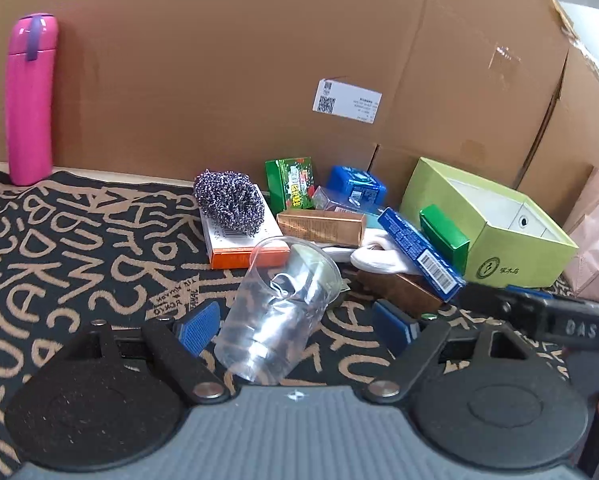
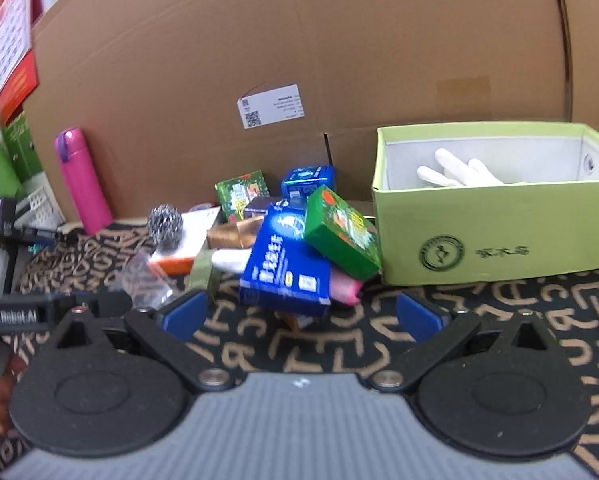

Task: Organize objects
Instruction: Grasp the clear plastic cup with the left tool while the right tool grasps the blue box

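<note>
My left gripper (image 1: pixel 297 326) is open, its blue pads either side of a clear plastic cup (image 1: pixel 277 312) that lies tilted on the patterned cloth, not gripped. My right gripper (image 2: pixel 301 314) is open and empty in front of a pile of small boxes: a blue box (image 2: pixel 285 268), a green box (image 2: pixel 341 230), a copper box (image 1: pixel 321 226). A light green open box (image 2: pixel 495 204) stands at the right with a white glove (image 2: pixel 457 172) inside. A second white glove (image 1: pixel 379 258) lies in the pile. A steel scourer (image 1: pixel 229 202) sits on an orange-edged box (image 1: pixel 239 240).
A pink flask (image 1: pixel 29 98) stands at the back left against a large cardboard wall (image 1: pixel 259 60). A pink paper bag (image 1: pixel 597 240) is at the far right. The black cloth with tan letters (image 1: pixel 59 240) covers the table. A white basket (image 2: pixel 39 204) is at the left.
</note>
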